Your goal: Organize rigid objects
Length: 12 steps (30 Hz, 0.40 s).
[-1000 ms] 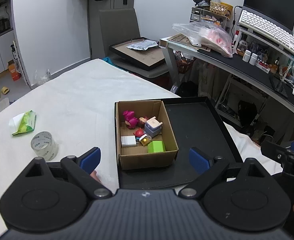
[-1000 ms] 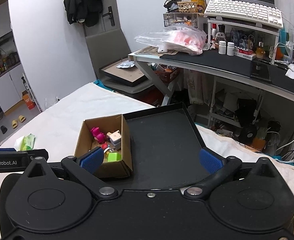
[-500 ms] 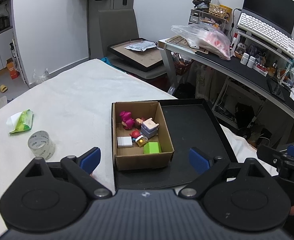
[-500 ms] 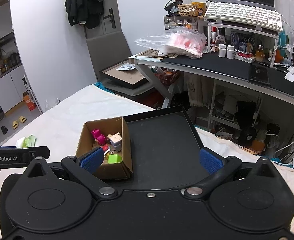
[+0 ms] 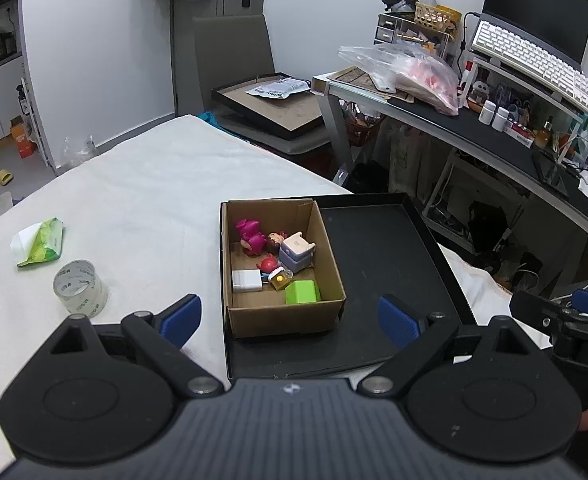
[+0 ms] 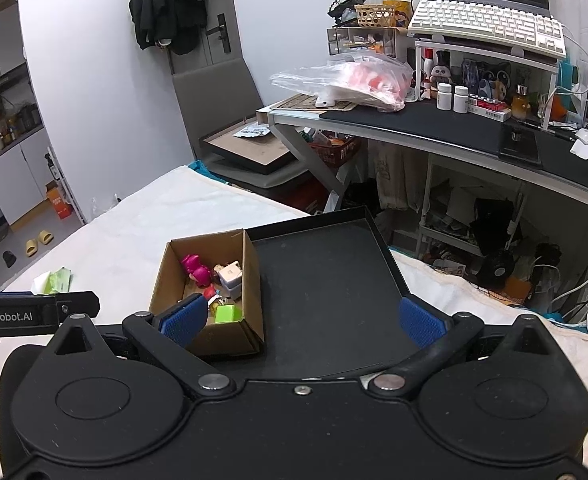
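Toys all sit piled in the small open brown cardboard box (image 5: 281, 272), which stands in the left end of a shallow black rectangular tray (image 5: 382, 256) on the white-cloth tabletop (image 5: 141, 208). Inside I can make out a magenta bear-like figurine (image 5: 250, 236), a pale lilac blocky toy (image 5: 297, 251), a white square charger-looking block (image 5: 246, 280), a lime green plastic cube (image 5: 302, 292) and a couple of tiny red and yellow bits I can't identify. The rest of the tray is bare, so this fits either a sorted-into-the-box finish or a box waiting to be unpacked onto the tray; can't say which.

Both tools hang back over the near edge. Left tongs (image 5: 289, 316) are spread wide with nothing between the blue pads, pointing right at the box. Right tongs (image 6: 302, 318) are also wide apart and empty, aimed at the tray's bare floor, probably just squared up for reach.

Off to the left, a clear tape roll (image 5: 80, 287) and a green tissue packet (image 5: 39, 246) lie on the cloth, well apart from the tray.
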### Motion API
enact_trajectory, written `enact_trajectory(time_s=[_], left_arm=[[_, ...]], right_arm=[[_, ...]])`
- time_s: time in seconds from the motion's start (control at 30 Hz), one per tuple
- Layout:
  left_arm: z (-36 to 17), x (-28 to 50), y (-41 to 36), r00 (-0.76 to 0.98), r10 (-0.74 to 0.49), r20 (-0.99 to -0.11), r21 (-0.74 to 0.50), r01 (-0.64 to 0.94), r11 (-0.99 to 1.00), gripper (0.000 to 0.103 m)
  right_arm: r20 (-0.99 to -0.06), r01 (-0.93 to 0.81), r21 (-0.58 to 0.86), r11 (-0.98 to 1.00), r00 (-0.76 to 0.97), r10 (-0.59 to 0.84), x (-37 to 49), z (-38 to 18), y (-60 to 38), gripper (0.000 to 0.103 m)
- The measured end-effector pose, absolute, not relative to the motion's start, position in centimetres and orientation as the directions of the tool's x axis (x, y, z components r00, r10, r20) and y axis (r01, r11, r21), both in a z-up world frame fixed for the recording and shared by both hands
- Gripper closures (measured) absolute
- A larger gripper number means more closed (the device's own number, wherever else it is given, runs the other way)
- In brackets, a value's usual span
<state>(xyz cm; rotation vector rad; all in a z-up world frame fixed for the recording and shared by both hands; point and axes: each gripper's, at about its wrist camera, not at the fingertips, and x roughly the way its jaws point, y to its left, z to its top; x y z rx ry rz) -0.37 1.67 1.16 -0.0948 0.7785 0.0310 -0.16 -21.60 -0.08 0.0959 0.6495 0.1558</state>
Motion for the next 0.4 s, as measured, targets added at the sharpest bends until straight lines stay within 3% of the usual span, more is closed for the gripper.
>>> enact_trajectory(time_s=[0.4], left_arm=[[0.63,-0.08,1.58,0.705,-0.022,-0.709,-0.086,-0.055,0.995,0.009]], right_arm=[[-0.602,-0.094,0.146,0.985,0.782,0.164,0.30,-0.65,-21.91,0.000]])
